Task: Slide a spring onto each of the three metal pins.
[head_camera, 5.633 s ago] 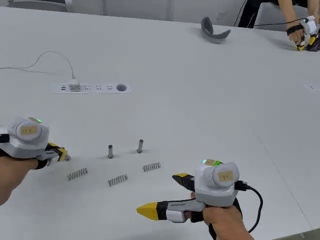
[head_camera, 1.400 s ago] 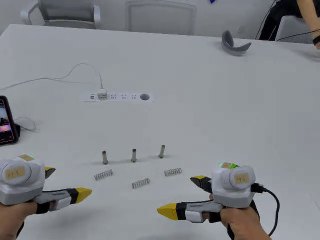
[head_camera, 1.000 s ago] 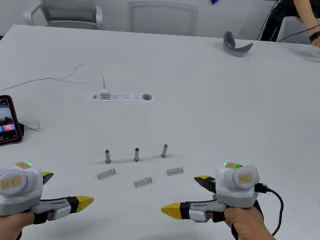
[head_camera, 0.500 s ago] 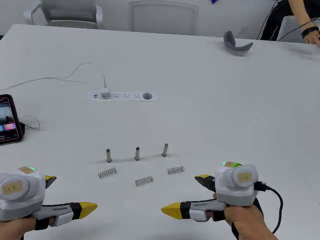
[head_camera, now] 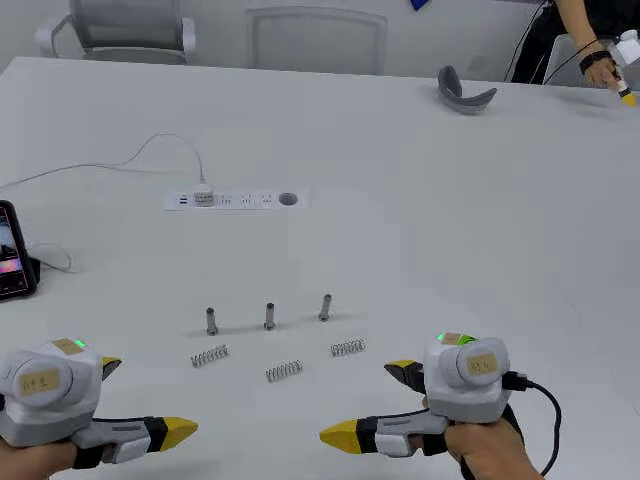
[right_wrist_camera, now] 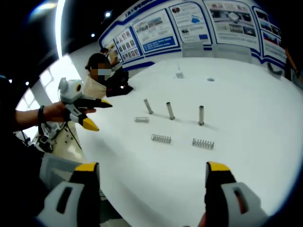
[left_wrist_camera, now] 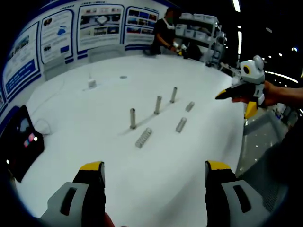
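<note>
Progress: nil. Three pins (head_camera: 269,316) stand upright in a row on the desk (head_camera: 420,230), all bare. Three springs (head_camera: 284,371) lie flat just in front of them, one near each pin, none in contact with a pin. Left tongs (head_camera: 142,398) and right tongs (head_camera: 370,402) hover well apart from the parts, both spread wide, holding nothing. All three threadings are left to do.

I have bare bench (head_camera: 450,250) on my side of the three springs (head_camera: 284,371); the pins (head_camera: 269,316) stand just behind them, spaced apart. The power strip (head_camera: 235,201) and phone (head_camera: 10,255) lie well away.
</note>
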Demonstrator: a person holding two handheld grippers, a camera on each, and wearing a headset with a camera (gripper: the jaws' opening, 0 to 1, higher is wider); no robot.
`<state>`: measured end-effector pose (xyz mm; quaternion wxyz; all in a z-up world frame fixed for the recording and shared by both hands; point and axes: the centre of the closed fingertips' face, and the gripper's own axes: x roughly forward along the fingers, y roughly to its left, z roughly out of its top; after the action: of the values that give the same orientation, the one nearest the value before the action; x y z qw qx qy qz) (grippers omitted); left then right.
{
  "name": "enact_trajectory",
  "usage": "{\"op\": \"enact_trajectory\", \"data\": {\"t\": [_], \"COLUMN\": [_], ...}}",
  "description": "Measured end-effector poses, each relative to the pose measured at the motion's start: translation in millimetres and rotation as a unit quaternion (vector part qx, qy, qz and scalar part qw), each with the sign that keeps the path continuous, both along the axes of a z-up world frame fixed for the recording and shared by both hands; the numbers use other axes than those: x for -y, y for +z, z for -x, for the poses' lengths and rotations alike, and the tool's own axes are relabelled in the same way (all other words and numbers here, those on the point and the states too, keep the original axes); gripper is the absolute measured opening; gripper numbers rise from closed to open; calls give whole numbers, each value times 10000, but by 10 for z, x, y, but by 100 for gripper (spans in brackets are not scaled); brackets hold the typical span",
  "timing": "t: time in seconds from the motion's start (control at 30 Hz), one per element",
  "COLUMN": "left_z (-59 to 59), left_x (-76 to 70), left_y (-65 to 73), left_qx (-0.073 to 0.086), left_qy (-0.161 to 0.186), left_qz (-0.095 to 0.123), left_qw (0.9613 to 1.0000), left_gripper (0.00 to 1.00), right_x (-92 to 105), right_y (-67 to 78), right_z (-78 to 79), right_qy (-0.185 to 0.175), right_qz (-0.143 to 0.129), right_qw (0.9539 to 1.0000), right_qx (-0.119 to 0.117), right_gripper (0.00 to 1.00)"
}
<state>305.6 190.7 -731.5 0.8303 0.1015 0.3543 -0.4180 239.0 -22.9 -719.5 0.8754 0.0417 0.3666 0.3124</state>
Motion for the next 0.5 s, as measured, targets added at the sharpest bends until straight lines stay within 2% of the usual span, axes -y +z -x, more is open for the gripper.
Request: {"op": "enact_trajectory", "data": {"t": [0.23,0.5], "left_z": [-32,-80], "left_x": [57,159], "left_y": [-21,-20], "left_qx": [35,38], "left_qy": [-270,-549], "left_qz": [-141,-175], "left_qw": [9995,9983], "left_gripper": [88,86], "right_x": [-12,-2], "right_y": [-5,2], "right_z": [18,22], "right_qy": [37,52], "right_qz": [19,-2], "right_qw": [10000,10000], "right_qx": [-50,-27], "right_gripper": [94,94]}}
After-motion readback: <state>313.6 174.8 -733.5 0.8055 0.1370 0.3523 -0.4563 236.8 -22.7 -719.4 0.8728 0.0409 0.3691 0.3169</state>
